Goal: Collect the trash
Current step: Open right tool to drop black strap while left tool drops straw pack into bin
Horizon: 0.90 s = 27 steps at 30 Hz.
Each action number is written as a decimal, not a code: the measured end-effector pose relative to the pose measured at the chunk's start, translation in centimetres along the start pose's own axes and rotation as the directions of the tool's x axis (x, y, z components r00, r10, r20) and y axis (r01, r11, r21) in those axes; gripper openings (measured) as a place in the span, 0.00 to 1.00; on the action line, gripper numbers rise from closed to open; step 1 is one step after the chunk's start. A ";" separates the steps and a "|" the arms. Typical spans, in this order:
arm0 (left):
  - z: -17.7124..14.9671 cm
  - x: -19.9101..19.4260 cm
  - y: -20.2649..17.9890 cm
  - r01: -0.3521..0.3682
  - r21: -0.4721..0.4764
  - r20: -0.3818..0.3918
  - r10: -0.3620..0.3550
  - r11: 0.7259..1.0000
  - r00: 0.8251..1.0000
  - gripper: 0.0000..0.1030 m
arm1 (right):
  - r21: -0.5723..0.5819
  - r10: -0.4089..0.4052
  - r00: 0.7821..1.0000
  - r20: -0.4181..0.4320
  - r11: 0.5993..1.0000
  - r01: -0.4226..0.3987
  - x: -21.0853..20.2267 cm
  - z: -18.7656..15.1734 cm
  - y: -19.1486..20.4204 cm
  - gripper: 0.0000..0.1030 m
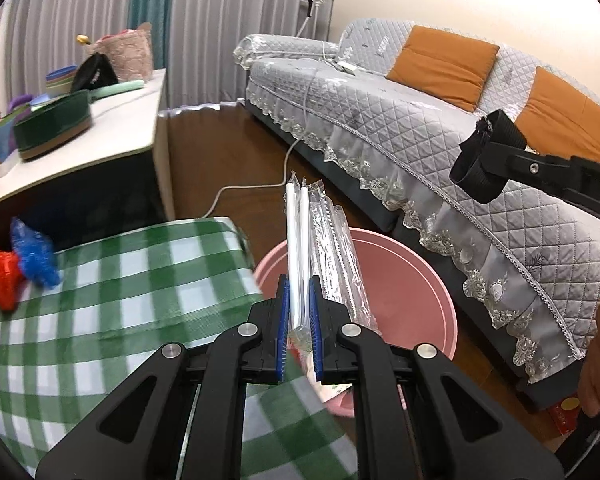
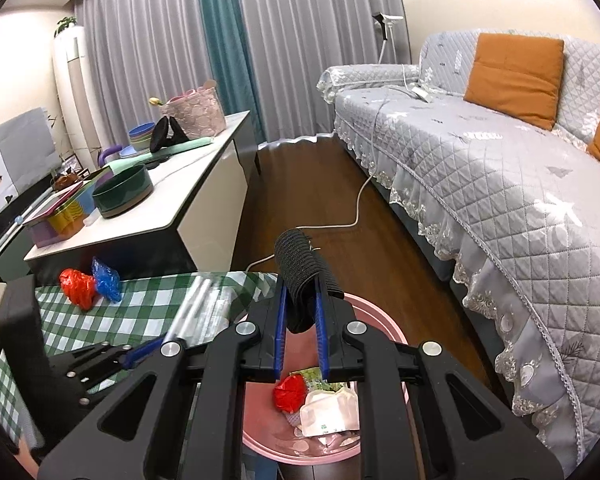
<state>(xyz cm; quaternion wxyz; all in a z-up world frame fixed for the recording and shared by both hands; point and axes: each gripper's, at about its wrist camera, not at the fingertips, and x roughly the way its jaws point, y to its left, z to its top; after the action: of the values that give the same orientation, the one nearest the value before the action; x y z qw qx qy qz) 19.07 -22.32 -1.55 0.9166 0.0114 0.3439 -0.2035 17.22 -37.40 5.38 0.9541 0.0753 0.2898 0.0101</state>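
Grey curtains [image 2: 148, 60] hang behind a quilted grey sofa [image 2: 500, 168] and dark wood floor [image 2: 312, 200].

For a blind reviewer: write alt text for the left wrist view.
The left gripper holds wrapped straws upright over a pink bin beside a green checked table. The right gripper holds a black strap before a grey sofa.
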 end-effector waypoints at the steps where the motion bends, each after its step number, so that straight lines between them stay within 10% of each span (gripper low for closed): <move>1: 0.0 0.4 -0.1 0.002 0.000 -0.004 -0.002 1.000 1.000 0.09 | 0.004 -0.003 1.000 -0.002 1.000 0.003 0.2 0.0 -0.2 0.13; 10: 0.3 3.8 -0.4 0.008 -0.005 -0.044 -0.009 1.000 0.999 0.10 | 0.016 0.002 1.000 -0.028 1.000 -0.002 1.4 -0.3 -1.0 0.15; 14: 0.3 4.5 0.1 0.014 -0.018 -0.068 -0.015 1.000 0.998 0.39 | 0.014 0.018 0.999 -0.050 1.000 -0.017 2.1 -0.5 -0.7 0.38; 27: -1.0 -0.3 3.8 -0.013 -0.044 -0.043 0.011 0.999 0.999 0.39 | 0.005 0.022 0.997 -0.077 1.000 -0.021 3.1 -0.4 0.6 0.47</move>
<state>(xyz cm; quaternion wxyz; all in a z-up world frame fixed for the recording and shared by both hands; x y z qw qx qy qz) 19.64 -18.57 -2.57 0.9103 -0.0026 0.3678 -0.1899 19.65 -36.59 3.43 0.9418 0.0800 0.3258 0.0227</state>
